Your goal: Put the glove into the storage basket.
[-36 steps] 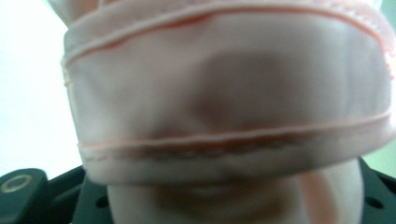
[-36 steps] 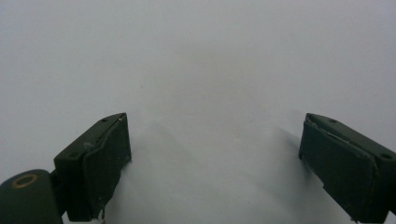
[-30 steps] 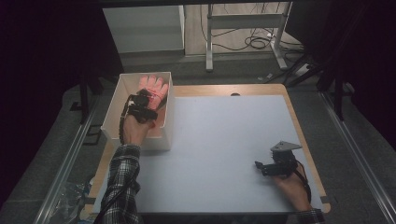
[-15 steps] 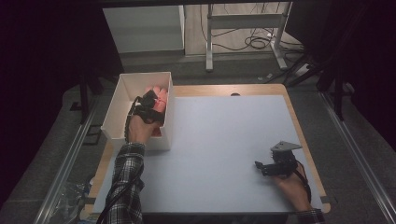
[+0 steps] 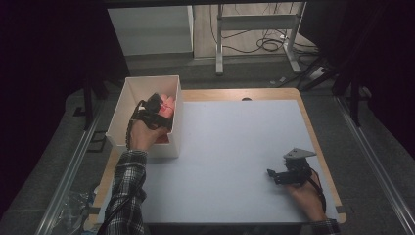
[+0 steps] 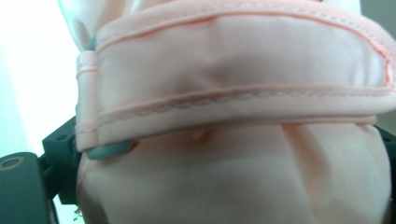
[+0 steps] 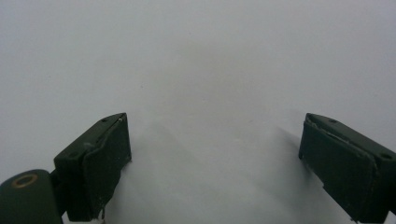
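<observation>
1. The left gripper [image 5: 159,105] sits inside the white, open-topped rectangular box [image 5: 117,115] at the tabletop's far left corner. Its jaws appear closed on the pale pink fabric glove with stitched hems [image 6: 233,116]. In the left gripper view the cloth presses right against the camera, so how much material the jaws have bitten cannot be told. A shallow pinch on a hem could let the glove slide free on a lift.

2. The glove [image 5: 168,104] lies against the box's right wall, near its far end. If cloth drags on that rim while rising, the light box could tip or skid off the tabletop's left edge, which it already overhangs.

3. Soft fabric will likely droop from the grip. A trailing part might catch on the wall or bunch when set down on the pale grey tabletop [image 5: 235,147].

4. The right gripper [image 5: 274,175] rests near the tabletop's near right corner, jaws spread wide over bare surface and holding nothing. It is well apart from the box, so it cannot steady it quickly.

5. The left gripper's cable loops beside the hand and could snag the box's near wall.
</observation>
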`<act>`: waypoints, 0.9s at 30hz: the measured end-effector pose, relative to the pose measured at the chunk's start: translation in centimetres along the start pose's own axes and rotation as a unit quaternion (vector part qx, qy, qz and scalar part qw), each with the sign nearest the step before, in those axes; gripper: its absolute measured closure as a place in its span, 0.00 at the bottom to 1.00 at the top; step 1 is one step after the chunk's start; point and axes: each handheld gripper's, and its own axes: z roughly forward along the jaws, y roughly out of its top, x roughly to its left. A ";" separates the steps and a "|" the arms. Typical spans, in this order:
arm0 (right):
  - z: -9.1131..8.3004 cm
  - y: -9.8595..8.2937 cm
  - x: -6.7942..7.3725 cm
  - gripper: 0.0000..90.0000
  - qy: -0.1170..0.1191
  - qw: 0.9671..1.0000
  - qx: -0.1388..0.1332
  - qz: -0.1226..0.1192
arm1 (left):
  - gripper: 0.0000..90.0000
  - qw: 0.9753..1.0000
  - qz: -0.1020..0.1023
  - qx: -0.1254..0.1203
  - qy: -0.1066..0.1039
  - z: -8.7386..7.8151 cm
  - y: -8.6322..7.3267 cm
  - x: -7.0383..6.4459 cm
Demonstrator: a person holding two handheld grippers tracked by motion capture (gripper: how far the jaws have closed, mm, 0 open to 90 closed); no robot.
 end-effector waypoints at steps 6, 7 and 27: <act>0.0 0.0 0.0 0.10 0.000 1.000 0.000 0.000 | 0.06 0.999 0.013 -0.019 0.026 0.0 -0.1 0.0; 0.0 0.0 0.0 0.10 0.000 1.000 0.000 0.000 | 0.07 0.999 0.014 -0.024 0.030 0.1 0.0 0.0; 0.0 0.0 0.0 0.10 0.000 1.000 0.000 0.000 | 0.06 0.997 0.010 -0.076 -0.004 -3.6 0.0 -0.1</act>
